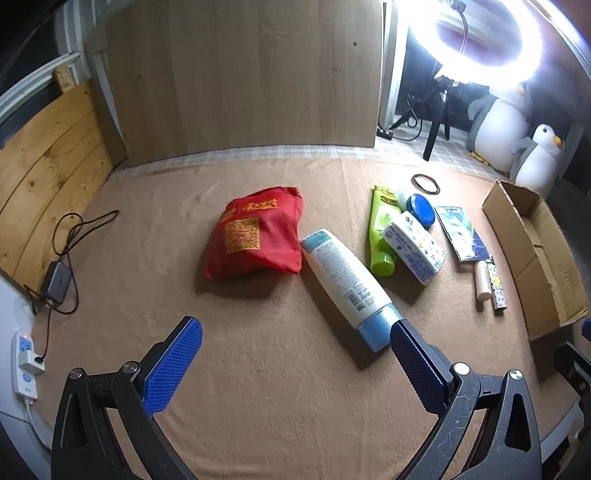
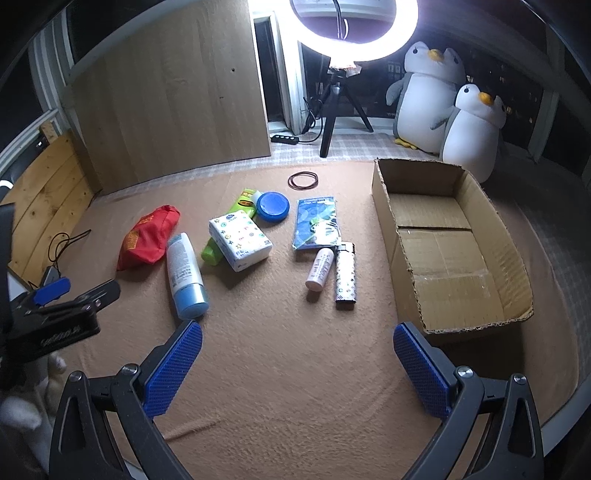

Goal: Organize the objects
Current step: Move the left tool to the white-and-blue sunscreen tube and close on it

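On tan blanket-covered tabletop (image 2: 295, 369), toiletries lie scattered beside empty brown cardboard box (image 2: 443, 258), likely their destination; left gripper (image 1: 295, 354) and right gripper (image 2: 297, 354) fingers spread, holding nothing.

Two wrist views, low over the tan blanket (image 1: 280, 387).
Both face forward; left nearer the white blue-capped bottle (image 1: 347, 284), right nearer the open cardboard box (image 2: 447, 251).

A bright ring light (image 2: 354, 29) on a black tripod (image 2: 334, 107) glares far beyond the claws, beside a tall pale wood panel (image 2: 173, 96). Two plush penguins (image 2: 450, 107) sit against dark windows. A tan blanket (image 2: 280, 362) covers the surface underneath.
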`<state>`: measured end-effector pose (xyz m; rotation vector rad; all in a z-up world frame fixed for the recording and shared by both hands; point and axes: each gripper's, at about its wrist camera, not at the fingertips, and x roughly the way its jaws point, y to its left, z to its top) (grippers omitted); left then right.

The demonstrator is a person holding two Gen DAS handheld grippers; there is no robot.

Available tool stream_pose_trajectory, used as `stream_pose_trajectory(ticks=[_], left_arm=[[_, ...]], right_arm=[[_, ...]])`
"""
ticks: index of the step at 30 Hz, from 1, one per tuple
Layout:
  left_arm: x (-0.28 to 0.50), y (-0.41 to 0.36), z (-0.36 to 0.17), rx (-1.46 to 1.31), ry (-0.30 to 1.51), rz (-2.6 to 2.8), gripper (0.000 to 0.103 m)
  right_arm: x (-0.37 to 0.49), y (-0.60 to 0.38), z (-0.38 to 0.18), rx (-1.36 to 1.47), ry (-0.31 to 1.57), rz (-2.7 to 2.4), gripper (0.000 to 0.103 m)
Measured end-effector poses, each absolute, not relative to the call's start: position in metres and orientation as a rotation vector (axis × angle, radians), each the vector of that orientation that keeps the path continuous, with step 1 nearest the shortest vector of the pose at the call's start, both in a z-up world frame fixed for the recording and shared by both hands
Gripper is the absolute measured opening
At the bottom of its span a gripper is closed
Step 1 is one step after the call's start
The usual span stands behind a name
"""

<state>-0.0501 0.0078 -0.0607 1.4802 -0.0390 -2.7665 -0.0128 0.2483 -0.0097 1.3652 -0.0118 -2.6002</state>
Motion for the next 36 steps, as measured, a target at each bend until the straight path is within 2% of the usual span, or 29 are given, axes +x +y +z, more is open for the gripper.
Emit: stream_pose_trajectory(ticks=[17, 26, 32, 34, 36], left_arm=[[-0.124, 0.025, -0.106, 1.630, 0.045, -2.691, 0.100], [-0.136, 0.044, -0.131, 1.732, 0.035, -2.651, 0.087], [-0.138, 0.049, -0.142, 1.786, 0.060, -2.629, 0.074], [-0.137, 0.051, -0.143, 1.793, 0.069, -2.632, 0.065], [-0.134, 0.052, -0.144, 1.795, 0.071, -2.632, 0.061]], right_arm=[[-0.015, 0.275, -0.017, 1.429, -0.055, -2.583, 0.102], [-0.017, 0.290, -0.021, 1.452, -0.066, -2.591, 0.102], [-0.018, 0.293, -0.022, 1.455, -0.067, -2.583, 0.102], [-0.018, 0.293, -0.021, 1.450, -0.066, -2.582, 0.102], [-0.017, 0.293, -0.022, 1.447, -0.066, -2.583, 0.102]])
